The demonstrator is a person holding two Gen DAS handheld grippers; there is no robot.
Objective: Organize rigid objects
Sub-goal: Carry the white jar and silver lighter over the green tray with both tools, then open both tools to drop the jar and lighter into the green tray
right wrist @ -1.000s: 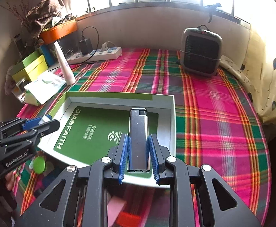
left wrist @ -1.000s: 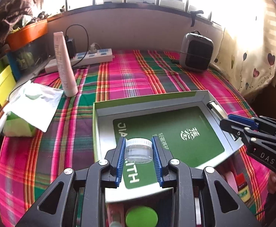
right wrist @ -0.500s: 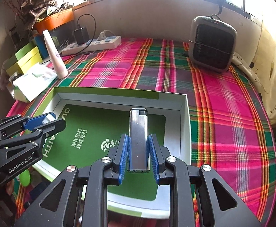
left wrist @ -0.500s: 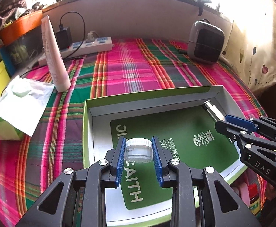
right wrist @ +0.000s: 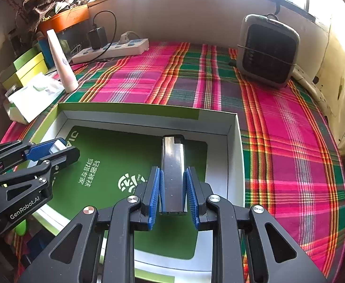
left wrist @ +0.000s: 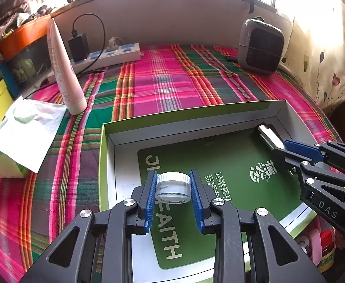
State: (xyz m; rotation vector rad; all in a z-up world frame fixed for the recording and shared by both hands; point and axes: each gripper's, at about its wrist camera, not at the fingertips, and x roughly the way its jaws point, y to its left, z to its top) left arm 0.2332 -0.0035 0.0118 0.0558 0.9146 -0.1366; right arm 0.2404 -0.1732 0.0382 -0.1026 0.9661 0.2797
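My left gripper (left wrist: 173, 188) is shut on a small clear plastic jar (left wrist: 173, 187) and holds it over the left part of a shallow green-rimmed box (left wrist: 111, 139) with a green card on its floor. My right gripper (right wrist: 173, 188) is shut on a silver lighter (right wrist: 173, 165) and holds it over the right part of the same box (right wrist: 231, 127). Each gripper shows in the other's view: the right one (left wrist: 281, 149) with the lighter (left wrist: 265, 134), the left one (right wrist: 61, 149).
On the plaid cloth stand a pink tube (left wrist: 65, 70), a tissue pack (left wrist: 19, 136), a power strip (left wrist: 111, 54) and a small heater (left wrist: 261, 47). Small bottles and a pink tape roll (left wrist: 314, 243) lie near the box's front right corner.
Both grippers have moved forward and lower over the box, each still holding its object. The box now fills more of both views.
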